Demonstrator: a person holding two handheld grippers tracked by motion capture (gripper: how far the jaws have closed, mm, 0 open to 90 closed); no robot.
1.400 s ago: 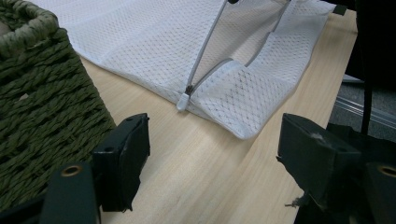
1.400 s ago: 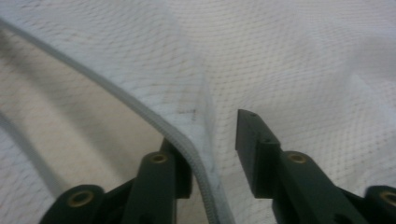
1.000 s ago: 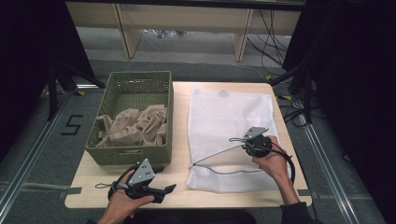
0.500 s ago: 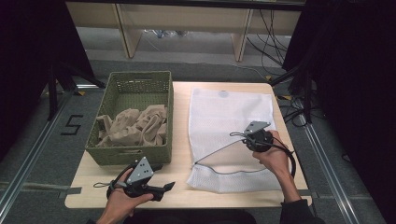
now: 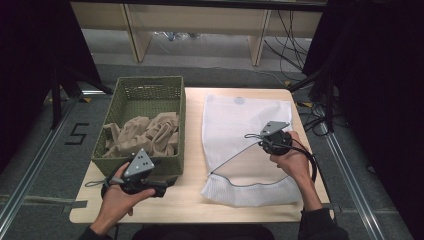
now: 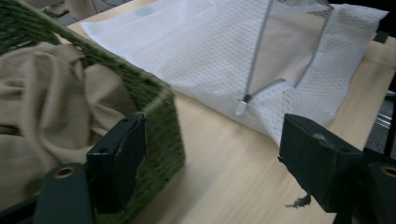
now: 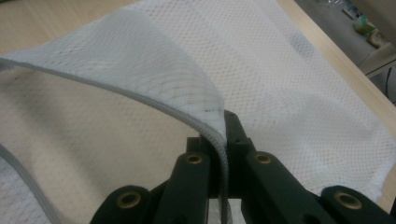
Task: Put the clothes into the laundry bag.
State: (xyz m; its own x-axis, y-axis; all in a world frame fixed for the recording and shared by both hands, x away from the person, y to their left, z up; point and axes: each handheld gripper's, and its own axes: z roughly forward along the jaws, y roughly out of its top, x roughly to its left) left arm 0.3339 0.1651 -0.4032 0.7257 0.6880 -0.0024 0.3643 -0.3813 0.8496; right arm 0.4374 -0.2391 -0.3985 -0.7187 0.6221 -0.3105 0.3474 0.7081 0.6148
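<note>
A white mesh bag [image 5: 245, 132] lies on the tabletop [image 5: 190, 200], its zippered edge [image 7: 196, 123] lifted and clamped in my right tool [image 5: 261, 140]. My left tool [image 6: 210, 154], jaws apart, hovers beside the green basket [image 5: 177, 107] of beige cloth [image 6: 42, 107].

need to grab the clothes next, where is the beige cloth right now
In the high view the beige cloth lies inside the green basket on the table's left, beside the white mesh bag, just ahead of the left gripper.
</note>
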